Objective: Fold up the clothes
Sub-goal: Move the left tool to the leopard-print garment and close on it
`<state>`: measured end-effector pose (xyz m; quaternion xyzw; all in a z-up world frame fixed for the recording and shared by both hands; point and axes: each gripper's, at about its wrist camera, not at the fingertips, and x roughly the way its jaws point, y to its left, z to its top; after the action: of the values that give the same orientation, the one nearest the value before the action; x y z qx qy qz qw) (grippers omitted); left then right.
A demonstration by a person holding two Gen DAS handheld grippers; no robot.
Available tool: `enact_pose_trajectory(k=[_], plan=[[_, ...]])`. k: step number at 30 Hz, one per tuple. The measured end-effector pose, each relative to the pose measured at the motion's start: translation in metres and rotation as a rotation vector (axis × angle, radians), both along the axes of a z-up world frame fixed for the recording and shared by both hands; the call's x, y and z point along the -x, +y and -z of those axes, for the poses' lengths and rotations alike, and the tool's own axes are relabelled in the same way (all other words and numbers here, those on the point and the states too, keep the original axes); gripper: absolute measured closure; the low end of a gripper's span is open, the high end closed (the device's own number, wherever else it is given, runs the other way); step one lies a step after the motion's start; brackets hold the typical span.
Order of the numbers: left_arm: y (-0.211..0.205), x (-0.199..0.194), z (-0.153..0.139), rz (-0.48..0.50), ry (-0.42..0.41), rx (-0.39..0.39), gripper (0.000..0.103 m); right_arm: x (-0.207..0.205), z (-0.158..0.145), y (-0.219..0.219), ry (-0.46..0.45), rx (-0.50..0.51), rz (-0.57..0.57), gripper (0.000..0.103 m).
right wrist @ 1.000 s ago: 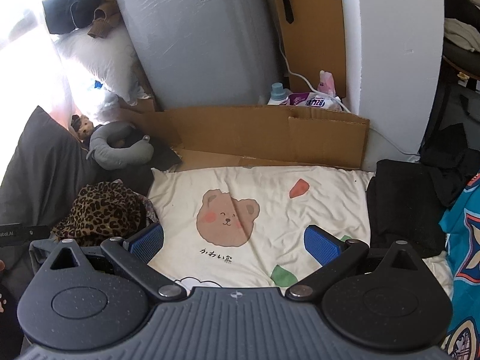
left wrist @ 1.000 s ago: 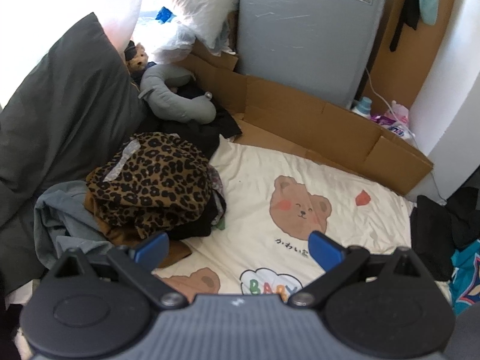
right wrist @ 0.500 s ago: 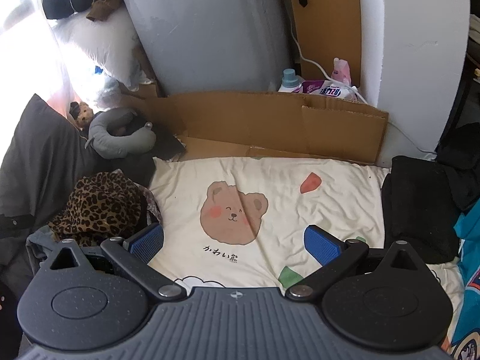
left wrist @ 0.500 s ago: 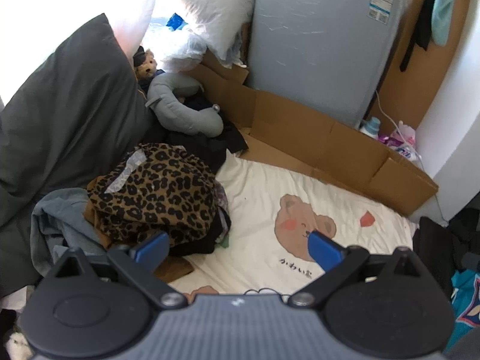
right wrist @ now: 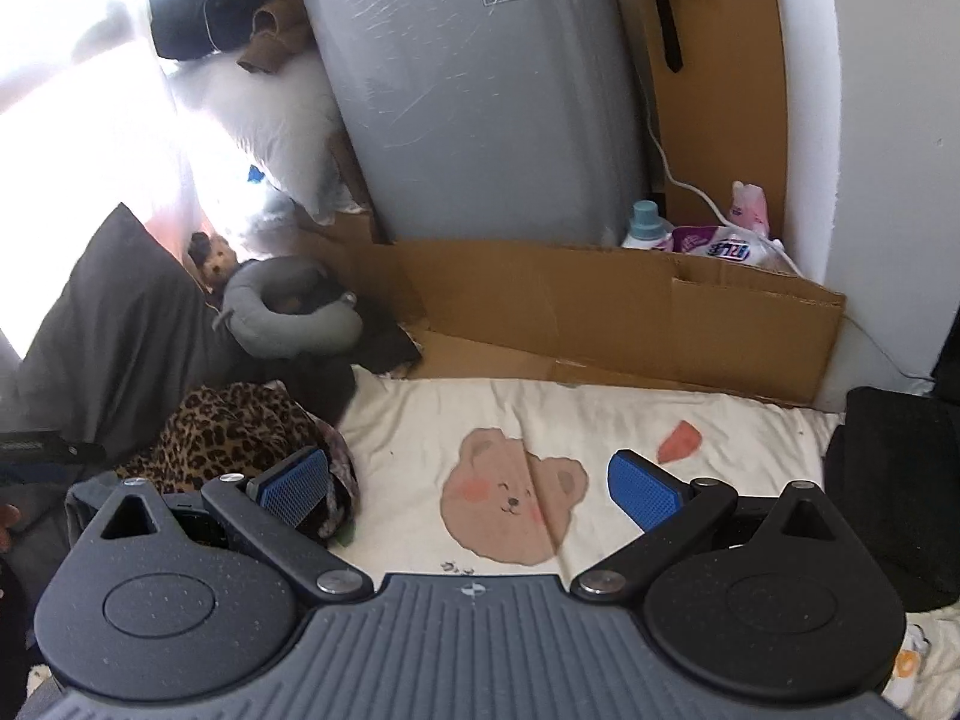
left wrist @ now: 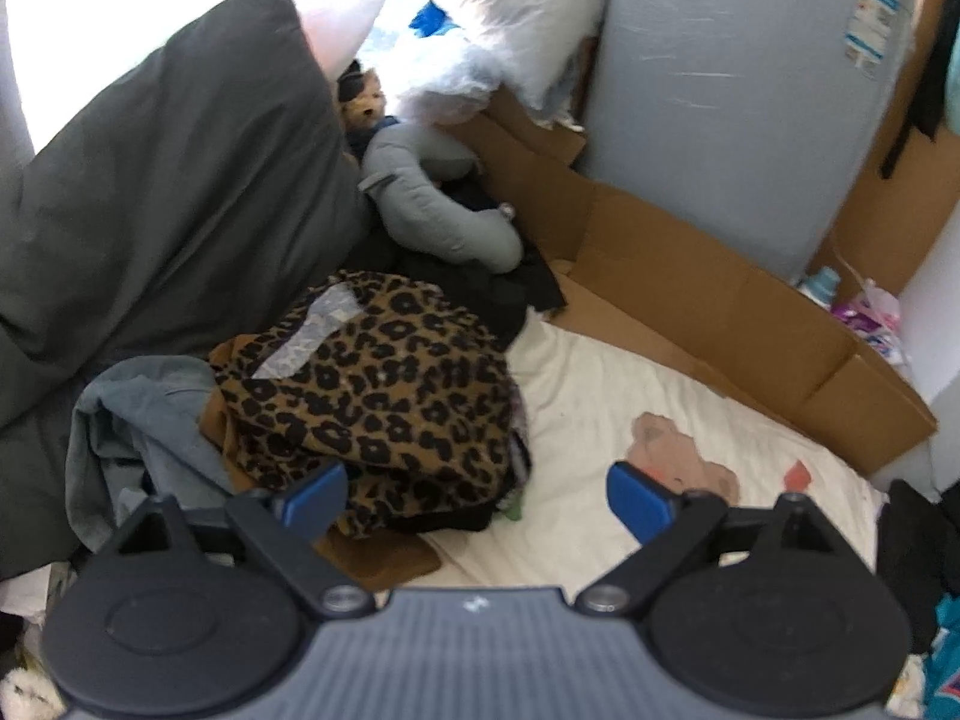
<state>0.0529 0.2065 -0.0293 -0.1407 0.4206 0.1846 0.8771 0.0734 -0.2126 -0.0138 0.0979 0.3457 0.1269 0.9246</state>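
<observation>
- The left gripper point(left wrist: 477, 495) has its jaws spread wide and grips nothing; its blue pads point(left wrist: 636, 495) are clear of the cloth as far as the view shows.
- In the left wrist view the leopard-print garment point(left wrist: 384, 396) lies heaped at about 11 o'clock from the gap of the jaws, its near edge just behind the left pad.
- A grey-blue garment point(left wrist: 138, 420) is crumpled at 9 o'clock, touching the leopard-print heap, with a dark grey pillow point(left wrist: 168, 192) behind it.
- The cream bear-print sheet point(left wrist: 630, 396) fills the space from 12 to 3 o'clock, bare under the right pad.
- The right gripper point(right wrist: 468, 489) is also wide open and empty, hanging above the sheet.
- In the right wrist view the printed bear point(right wrist: 510, 498) lies right between the pads, while the leopard-print heap sits at 9 to 10 o'clock, partly behind the left pad.
- A black garment point(right wrist: 888, 480) rests at 3 o'clock on the sheet's edge.
- A grey neck pillow point(right wrist: 288, 318) sits at 11 o'clock, and a cardboard wall point(right wrist: 600, 312) runs along 12 o'clock.
</observation>
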Motion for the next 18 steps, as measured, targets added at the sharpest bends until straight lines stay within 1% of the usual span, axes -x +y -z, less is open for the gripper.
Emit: enact_pose_trajectory(k=[3,5,13,15,18], plan=[[0.014,-0.005,0.012,-0.026,-0.004,-0.014,0.008,-0.006,0.009,-0.001,0.000,-0.021,-0.016,0.000],[0.025,-0.008,0.021,-0.055,-0.003,-0.009,0.008,-0.008,0.016,0.000,-0.009,-0.033,-0.014,0.000],[0.064,-0.024,0.073,-0.141,0.042,0.067,0.004,-0.014,0.049,0.008,0.004,-0.089,-0.031,0.000],[0.071,-0.026,0.086,-0.170,0.052,0.087,0.004,-0.017,0.055,0.010,0.019,-0.099,-0.030,0.000],[0.078,-0.029,0.102,-0.211,0.045,0.113,0.004,-0.021,0.066,0.014,0.048,-0.103,-0.024,0.000]])
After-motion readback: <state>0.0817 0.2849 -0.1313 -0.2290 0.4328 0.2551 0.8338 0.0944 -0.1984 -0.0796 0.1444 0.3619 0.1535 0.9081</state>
